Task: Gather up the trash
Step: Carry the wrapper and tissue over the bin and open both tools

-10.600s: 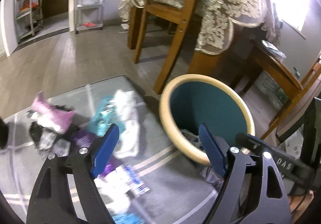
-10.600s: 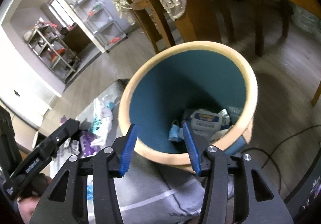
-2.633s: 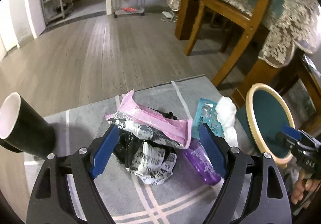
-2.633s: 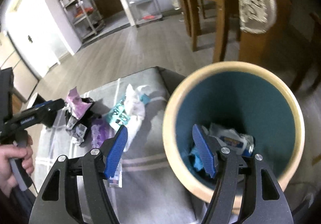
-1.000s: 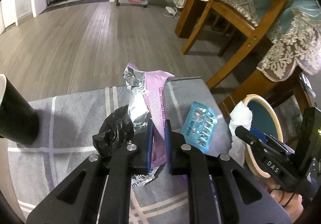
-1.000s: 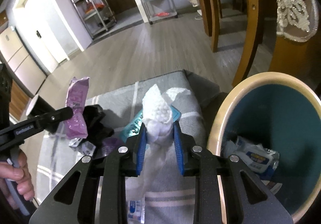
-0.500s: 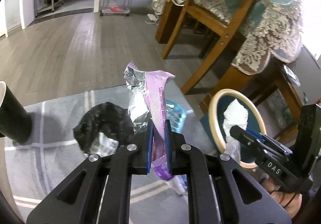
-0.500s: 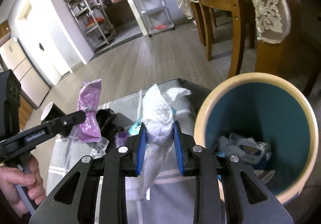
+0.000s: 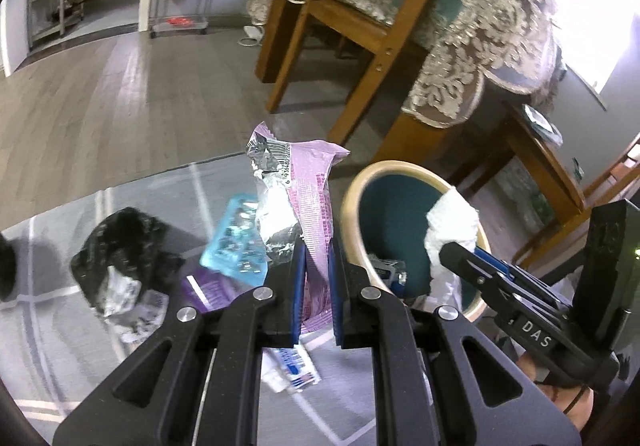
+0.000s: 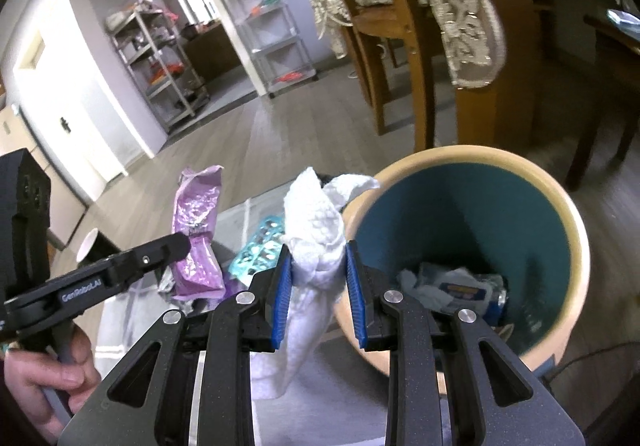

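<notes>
My left gripper (image 9: 316, 270) is shut on a pink and silver snack wrapper (image 9: 296, 190) and holds it upright above the grey mat, left of the bin. My right gripper (image 10: 316, 274) is shut on a crumpled white paper towel (image 10: 316, 222), which hangs down just left of the bin's rim. The round bin (image 10: 576, 222) has a cream rim and a teal inside, with several pieces of trash at its bottom (image 10: 452, 286). It also shows in the left wrist view (image 9: 352, 202). The wrapper shows in the right wrist view (image 10: 196, 214) too.
On the mat (image 9: 60, 358) lie a black bag (image 9: 120, 246), a teal blister pack (image 9: 236, 246), a purple packet (image 9: 200, 290) and a small white packet (image 9: 292, 366). A wooden chair (image 9: 344, 26) and a table with a lace cloth (image 9: 480, 58) stand behind the bin.
Both grippers have moved right toward the bin with their loads. The paper towel now sits at the bin's rim. The black cup has slid out of the left view.
</notes>
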Motion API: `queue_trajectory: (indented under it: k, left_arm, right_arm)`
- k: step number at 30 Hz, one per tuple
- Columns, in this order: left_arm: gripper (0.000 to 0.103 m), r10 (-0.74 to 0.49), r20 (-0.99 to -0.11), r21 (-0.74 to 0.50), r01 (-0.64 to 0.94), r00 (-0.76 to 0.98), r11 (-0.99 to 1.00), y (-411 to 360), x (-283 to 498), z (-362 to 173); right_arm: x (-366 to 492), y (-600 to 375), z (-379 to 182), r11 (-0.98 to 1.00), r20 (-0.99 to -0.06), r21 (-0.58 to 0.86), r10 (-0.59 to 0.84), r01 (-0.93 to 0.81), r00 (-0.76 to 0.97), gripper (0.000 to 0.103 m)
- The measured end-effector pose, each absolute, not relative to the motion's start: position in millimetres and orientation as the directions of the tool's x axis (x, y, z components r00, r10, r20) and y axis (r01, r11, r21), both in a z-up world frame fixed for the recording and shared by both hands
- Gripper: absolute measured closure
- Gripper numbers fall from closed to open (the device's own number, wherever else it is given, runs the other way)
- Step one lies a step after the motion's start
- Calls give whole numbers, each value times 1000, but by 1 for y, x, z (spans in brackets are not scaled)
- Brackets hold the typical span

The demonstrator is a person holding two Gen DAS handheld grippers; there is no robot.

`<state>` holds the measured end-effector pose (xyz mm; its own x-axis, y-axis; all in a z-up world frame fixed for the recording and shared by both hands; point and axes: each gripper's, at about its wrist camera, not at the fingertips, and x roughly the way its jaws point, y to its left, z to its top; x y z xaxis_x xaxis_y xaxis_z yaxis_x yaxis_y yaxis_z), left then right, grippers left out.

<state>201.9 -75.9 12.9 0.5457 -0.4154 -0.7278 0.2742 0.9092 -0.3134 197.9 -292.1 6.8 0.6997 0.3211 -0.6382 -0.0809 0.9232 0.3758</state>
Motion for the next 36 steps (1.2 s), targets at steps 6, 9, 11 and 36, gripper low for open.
queue_trajectory:
  k: [6,9,11,36]
  left_arm:
    - [93,-445,-735,-312,328,511,892,-109,206,9]
    - [93,-451,-743,-303,352,495,886,-124,207,6]
    - [93,-452,-749,-292,371,484,881,-136,209,3]
    - [93,-468,-779,-268,453,417,850,-200,219,-14]
  right_arm:
    - [199,-320,-2,923,-651,385,278,-9,706,75]
    - [200,-338,-11,917,-660,397,258,36,706,75]
    - [200,-346,-15,912,-665,406,251,58,704,75]
    - [217,-380,-47,892,-753,400,189,211,630,60]
